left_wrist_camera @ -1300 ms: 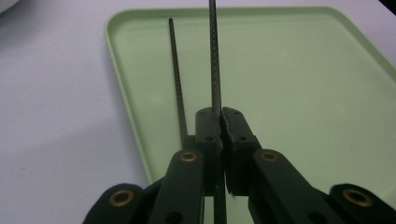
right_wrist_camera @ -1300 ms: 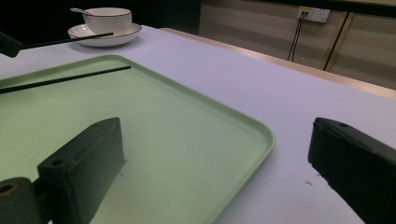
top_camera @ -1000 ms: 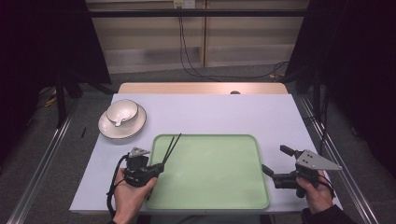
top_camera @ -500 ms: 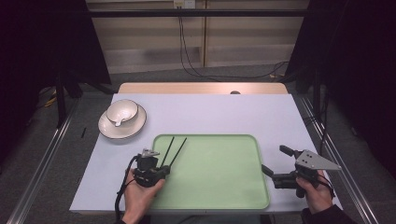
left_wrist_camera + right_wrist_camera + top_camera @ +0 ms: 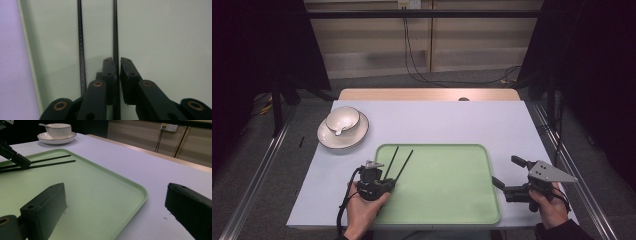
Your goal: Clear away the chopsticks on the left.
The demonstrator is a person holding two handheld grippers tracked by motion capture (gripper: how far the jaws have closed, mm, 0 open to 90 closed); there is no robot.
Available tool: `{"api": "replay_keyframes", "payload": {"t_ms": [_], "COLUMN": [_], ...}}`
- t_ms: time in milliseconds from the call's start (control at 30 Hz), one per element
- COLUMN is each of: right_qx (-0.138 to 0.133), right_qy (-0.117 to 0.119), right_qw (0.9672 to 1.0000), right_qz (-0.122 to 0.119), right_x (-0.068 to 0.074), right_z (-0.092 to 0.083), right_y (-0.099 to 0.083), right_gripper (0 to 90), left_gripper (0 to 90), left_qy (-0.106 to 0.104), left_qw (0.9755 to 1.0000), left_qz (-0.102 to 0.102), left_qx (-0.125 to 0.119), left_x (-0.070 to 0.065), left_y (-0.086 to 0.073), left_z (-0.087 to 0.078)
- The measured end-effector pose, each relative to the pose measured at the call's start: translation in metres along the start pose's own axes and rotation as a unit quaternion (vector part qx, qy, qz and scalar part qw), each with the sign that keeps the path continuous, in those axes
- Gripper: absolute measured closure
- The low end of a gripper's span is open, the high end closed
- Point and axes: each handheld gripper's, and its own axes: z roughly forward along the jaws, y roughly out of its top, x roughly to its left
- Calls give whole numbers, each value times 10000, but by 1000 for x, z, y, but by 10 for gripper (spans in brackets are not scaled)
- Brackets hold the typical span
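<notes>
High view: chopsticks (image 5: 398,161) hug green tray's (image 5: 452,200) left edge.

The tray (image 5: 447,195) lies on the bench (image 5: 437,120) at its near edge. Two chopsticks (image 5: 398,161) lie side by side in the tray's left part. A bowl (image 5: 342,119) stands on a plate (image 5: 343,135) behind and left of the tray.

Left tool (image 5: 387,184) and chopsticks (image 5: 398,162) shifted right over tray (image 5: 452,200)
</notes>
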Motion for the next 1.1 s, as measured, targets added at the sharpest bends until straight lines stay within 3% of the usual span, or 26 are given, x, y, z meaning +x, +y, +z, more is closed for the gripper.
{"api": "replay_keyframes", "payload": {"t_ms": [100,267,433,533,600,667,733,833,933,967,1100], "right_qx": [-1,-9,-25,-35,-45,-45,-48,-44,-74,-50,-96], "right_qy": [7,5,-11,-7,-30,-33,-29,-34,-34,-35,-88], "right_qw": [10000,10000,10000,10000,10000,10000,10000,10000,10000,10000,9998], "right_qz": [-2,0,33,25,24,30,38,20,14,22,118], "right_x": [0,0,0,0,0,-1,0,-1,0,-1,-2], "right_z": [0,0,0,-1,-1,-1,-1,-1,-1,-2,-3], "right_y": [0,0,0,0,0,0,0,0,0,0,0], "right_gripper": [31,31,31,31,31,31,31,31,31,29,29], "left_gripper": [801,609,352,206,133,101,48,32,27,27,16], "left_qy": [-135,-579,-646,-516,-537,-588,-581,-688,-620,-629,-212], "left_qw": [9999,9973,9933,9898,9882,9845,9793,9725,9712,9695,9649], "left_qz": [-8,201,488,734,737,895,991,1302,1320,1397,1284], "left_qx": [-11,-398,-827,-1104,-1228,-1386,-1665,-1802,-1885,-1915,-2283], "left_x": [2,4,4,7,10,16,22,30,37,40,50], "left_y": [0,5,10,11,10,6,1,-8,-16,-19,-32], "left_z": [0,-7,-20,-32,-39,-48,-56,-68,-79,-83,-95]}}
